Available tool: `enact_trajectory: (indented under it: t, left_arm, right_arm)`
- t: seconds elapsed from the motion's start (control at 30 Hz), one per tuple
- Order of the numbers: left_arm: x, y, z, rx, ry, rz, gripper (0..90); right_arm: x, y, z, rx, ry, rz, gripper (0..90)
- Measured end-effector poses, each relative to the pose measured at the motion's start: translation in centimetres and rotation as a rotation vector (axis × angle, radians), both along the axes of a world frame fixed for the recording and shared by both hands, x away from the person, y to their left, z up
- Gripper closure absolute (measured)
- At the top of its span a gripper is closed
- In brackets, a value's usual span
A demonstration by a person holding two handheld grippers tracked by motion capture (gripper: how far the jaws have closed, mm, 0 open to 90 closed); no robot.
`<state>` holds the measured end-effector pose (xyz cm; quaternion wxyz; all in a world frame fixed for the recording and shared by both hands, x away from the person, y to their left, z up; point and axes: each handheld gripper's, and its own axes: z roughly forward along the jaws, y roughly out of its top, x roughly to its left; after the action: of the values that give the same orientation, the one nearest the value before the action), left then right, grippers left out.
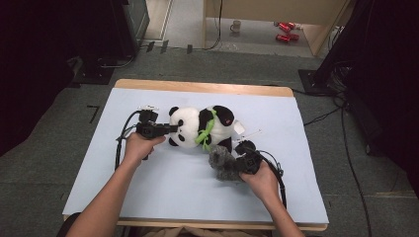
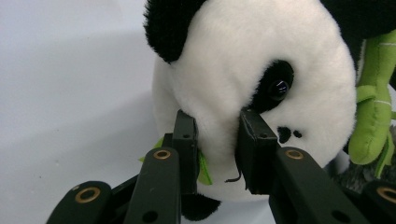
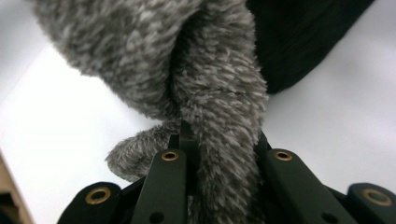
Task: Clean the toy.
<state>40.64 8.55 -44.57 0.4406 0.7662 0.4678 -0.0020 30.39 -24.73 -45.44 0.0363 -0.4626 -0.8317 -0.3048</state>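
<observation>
Near the desk's middle, the left claw (image 1: 170, 129) clamps the panda's (image 1: 200, 126) head; the right claw (image 1: 236, 163) clamps grey fluffy cloth (image 1: 222, 167).

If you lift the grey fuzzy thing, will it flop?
Probably. The grey fuzzy cloth already bunches and folds where the right hand-held gripper pinches it, so it would likely dangle. It looks soft and light. The thick pile should keep it from slipping.

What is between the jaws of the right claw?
A fold of the grey fuzzy cloth is pinched in the right claw, seen in the right gripper view.
</observation>
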Motion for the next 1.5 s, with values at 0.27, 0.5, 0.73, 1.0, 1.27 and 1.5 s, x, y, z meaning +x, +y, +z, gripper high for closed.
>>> enact_trajectory:
  t: [0.27, 0.5, 0.73, 1.0, 1.27, 1.5]
  left_arm:
    - [-0.5, 0.1, 0.8, -0.006, 0.057, -0.007, 73.0]
    - [-1.5, 0.0, 1.1, 0.021, 0.02, -0.019, 72.5]
    - [-1.3, 0.3, 0.8, 0.008, -0.055, -0.014, 65.5]
    - [-2.1, 1.7, 1.3, 0.071, -0.251, -0.086, 40.9]
    - [-1.7, 1.5, -1.2, 0.08, -0.137, -0.167, 34.0]
    - [-1.2, -0.1, -3.0, 0.111, -0.12, -0.182, 32.5]
  right_arm:
    - [0.5, 1.7, 4.5, 0.088, -0.114, 0.018, 77.4]
    - [3.2, 3.1, 6.2, 0.124, -0.187, -0.006, 77.4]
    - [5.9, 3.3, 5.1, 0.104, -0.181, -0.045, 77.6]
    - [6.8, 2.9, 5.1, 0.094, -0.177, -0.056, 77.6]
    - [7.3, 2.7, 5.4, 0.075, -0.173, -0.054, 77.6]
    - [7.7, 2.3, 5.3, 0.082, -0.164, -0.06, 77.6]
